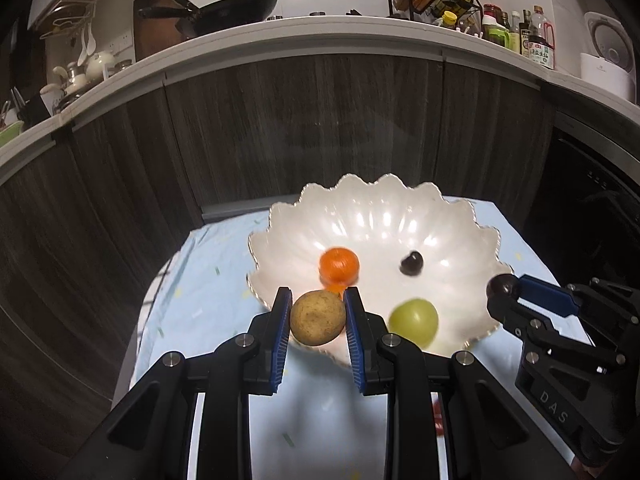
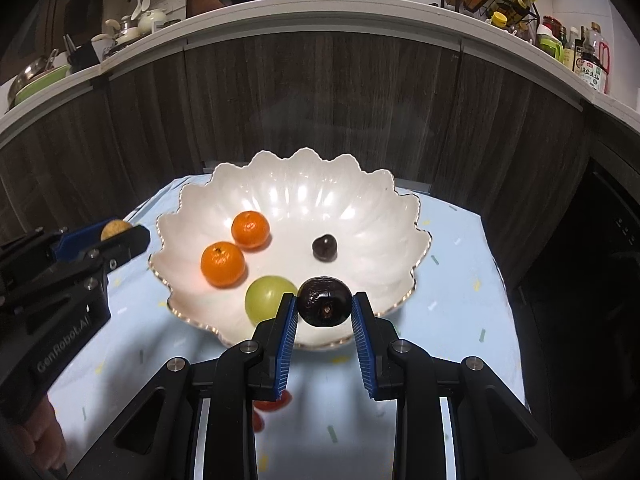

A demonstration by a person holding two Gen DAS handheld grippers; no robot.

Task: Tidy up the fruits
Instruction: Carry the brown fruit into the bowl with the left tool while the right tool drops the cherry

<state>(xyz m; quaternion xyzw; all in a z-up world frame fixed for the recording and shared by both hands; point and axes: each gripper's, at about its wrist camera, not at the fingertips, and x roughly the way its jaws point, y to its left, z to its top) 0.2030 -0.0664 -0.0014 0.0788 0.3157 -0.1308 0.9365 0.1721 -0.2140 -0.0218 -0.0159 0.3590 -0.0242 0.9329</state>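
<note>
Bowl (image 2: 400,216) holds two oranges (image 2: 222,264), green fruit (image 2: 266,298), dark fruit (image 2: 324,247). Left gripper (image 1: 317,312) clamps brown fruit (image 1: 317,318); right gripper (image 2: 325,307) clamps dark plum (image 2: 325,301). Red bits (image 2: 274,402), maybe tomatoes, left at table's near edge.

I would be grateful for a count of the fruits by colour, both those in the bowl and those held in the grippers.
Orange: 2, in the white bowl
Green: 1, in the bowl
Dark purple: 2, one in the bowl, one in the right gripper
Tan-brown: 1, in the left gripper
Total: 6
</note>
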